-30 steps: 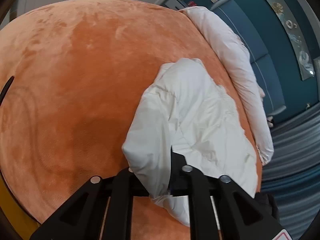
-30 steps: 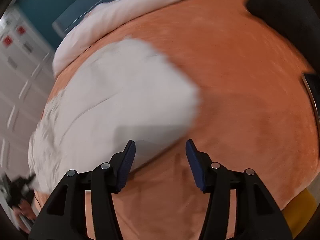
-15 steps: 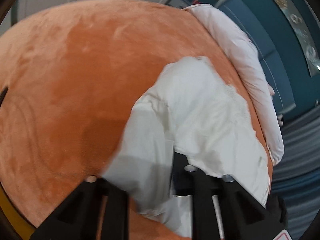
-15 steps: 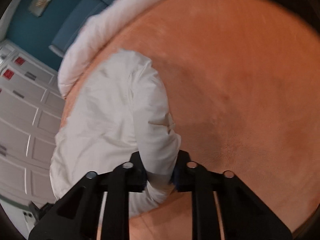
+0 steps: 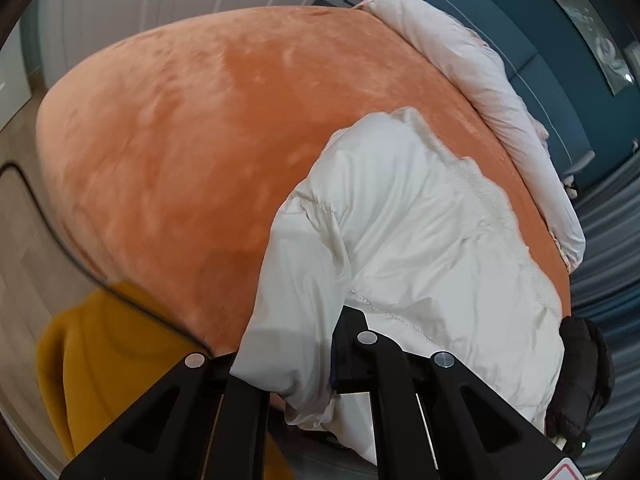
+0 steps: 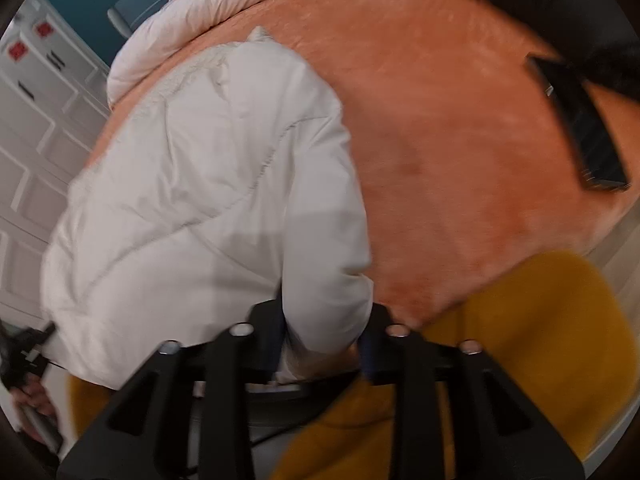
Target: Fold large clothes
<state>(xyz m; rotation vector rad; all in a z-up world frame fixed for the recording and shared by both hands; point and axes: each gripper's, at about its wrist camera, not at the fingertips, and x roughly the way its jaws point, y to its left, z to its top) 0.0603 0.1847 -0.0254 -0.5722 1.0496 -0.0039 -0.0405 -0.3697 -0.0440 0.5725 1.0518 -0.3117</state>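
A white puffy jacket [image 5: 416,240] is lying bunched on the orange bed cover [image 5: 192,128], toward the near edge of the bed, with its lower hem hanging over that edge.

The left gripper [image 5: 296,372] is pinching a thick fold at the jacket's near edge; its fingers [image 5: 348,352] are clamped tight, with the white fabric bulging out between and above them.

The right gripper [image 6: 324,344] is gripping another bundle of the same jacket [image 6: 208,200]. Its fingers [image 6: 370,344] are sitting narrow with a roll of fabric pressed between them, and the jaws are easing apart at this moment.

A pale pink duvet [image 5: 476,64] is lying rolled along the far side of the bed, well apart from the jacket. A mustard-yellow garment [image 6: 540,340] is showing just below the bed's near edge, close under both grippers. A dark flat object [image 6: 580,128] is resting on the orange cover off to the side, apart from the jacket. Behind the bed, a teal wall [image 5: 552,20] is standing.
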